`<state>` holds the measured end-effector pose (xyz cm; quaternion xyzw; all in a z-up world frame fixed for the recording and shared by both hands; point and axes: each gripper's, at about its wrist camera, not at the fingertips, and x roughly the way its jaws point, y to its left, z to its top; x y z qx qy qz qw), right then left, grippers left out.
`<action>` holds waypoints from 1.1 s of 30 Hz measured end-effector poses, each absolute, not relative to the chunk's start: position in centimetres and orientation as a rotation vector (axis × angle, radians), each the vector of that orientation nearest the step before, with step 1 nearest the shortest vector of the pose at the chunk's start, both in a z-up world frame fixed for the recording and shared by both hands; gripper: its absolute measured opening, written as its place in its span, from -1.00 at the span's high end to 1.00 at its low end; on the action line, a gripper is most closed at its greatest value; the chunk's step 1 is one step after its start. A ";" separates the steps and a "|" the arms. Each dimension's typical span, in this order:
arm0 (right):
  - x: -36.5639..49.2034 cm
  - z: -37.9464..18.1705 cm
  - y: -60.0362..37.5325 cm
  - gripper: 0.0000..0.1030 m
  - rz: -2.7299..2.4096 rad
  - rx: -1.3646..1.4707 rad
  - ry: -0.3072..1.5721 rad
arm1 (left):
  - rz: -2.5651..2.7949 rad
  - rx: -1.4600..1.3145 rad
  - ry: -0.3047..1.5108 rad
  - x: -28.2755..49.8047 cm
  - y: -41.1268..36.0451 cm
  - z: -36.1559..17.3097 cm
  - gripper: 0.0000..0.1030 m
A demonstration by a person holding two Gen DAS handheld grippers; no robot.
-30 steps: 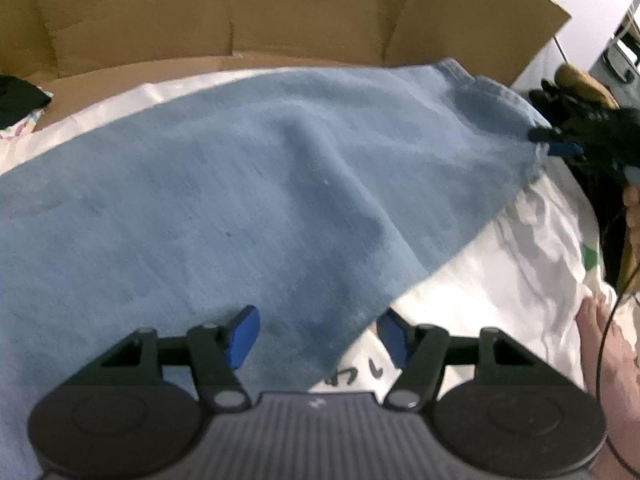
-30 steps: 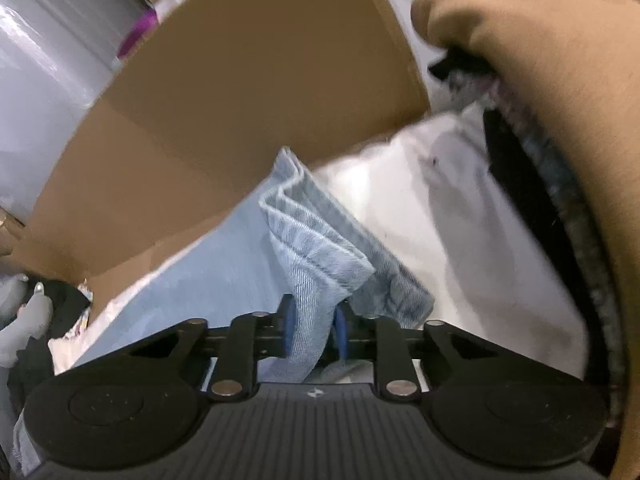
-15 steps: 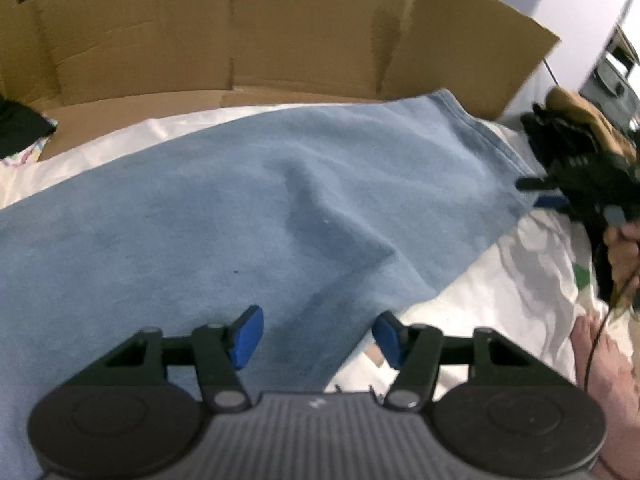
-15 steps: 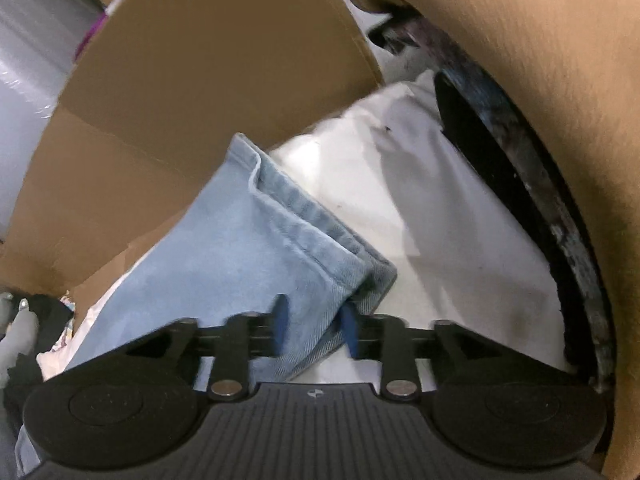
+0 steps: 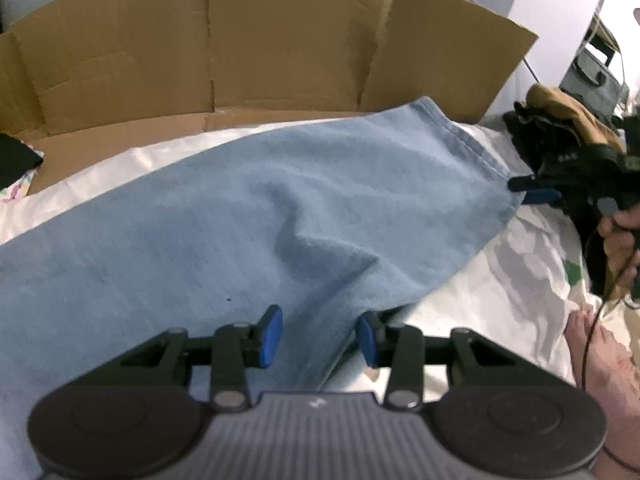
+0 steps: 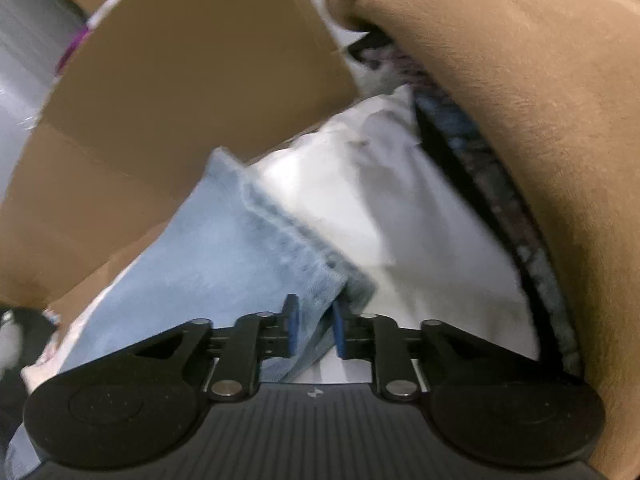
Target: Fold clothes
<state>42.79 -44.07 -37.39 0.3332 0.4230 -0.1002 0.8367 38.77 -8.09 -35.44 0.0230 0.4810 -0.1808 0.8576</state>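
Jeans (image 5: 248, 216) lie spread across the white sheet (image 5: 492, 280) before a cardboard box (image 5: 240, 40). Left claw (image 5: 319, 335) has just been closing, its pads astride the near edge, not pressing. Right claw (image 6: 314, 330) is clamped on the hem corner.

Jeans (image 5: 280, 216): run off frame at 9 o'clock, waist end unseen. Hem (image 6: 288, 236): motion-blurred. Brown garment (image 6: 520, 120): cropped at 3 o'clock. Dark item (image 5: 16, 156): cut off, unidentifiable.
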 end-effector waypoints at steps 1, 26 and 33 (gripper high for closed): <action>42.7 -37.5 -43.9 0.28 -0.186 0.719 0.895 | -0.376 0.040 1.012 38.9 -8.0 -35.4 0.16; 42.5 -39.8 -34.8 -0.08 0.213 0.707 1.052 | -0.394 0.194 1.097 36.5 -10.0 -38.9 0.06; 43.1 -40.1 -33.7 0.27 0.169 0.705 1.053 | -0.408 0.279 1.057 35.0 -10.6 -38.8 0.19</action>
